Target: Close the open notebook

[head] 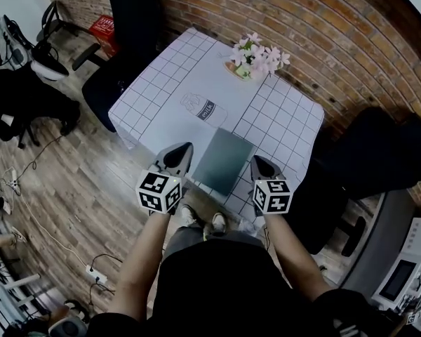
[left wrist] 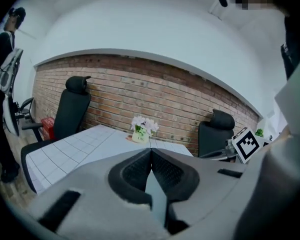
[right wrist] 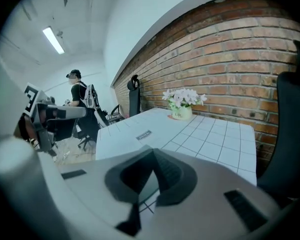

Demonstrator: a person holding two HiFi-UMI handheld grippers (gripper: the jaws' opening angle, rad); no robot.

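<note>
The notebook [head: 224, 161] lies shut, its dark grey-green cover up, at the near edge of the white grid-patterned table [head: 168, 83]. My left gripper [head: 185, 147] hovers just left of it, jaws together with nothing between them. My right gripper [head: 255, 159] hovers at the notebook's right edge, its jaws also together and empty. In the left gripper view the gripper [left wrist: 150, 150] points across the table towards the brick wall. In the right gripper view the gripper [right wrist: 152, 152] points along the table, and a sliver of the notebook [right wrist: 148, 183] shows below the tips.
A pot of pale flowers [head: 252, 58] stands at the table's far side, and a printed label [head: 205, 109] marks the middle. Black office chairs [head: 123, 55] flank the table on the left and on the right [head: 379, 153]. A person [right wrist: 79, 91] stands in the background.
</note>
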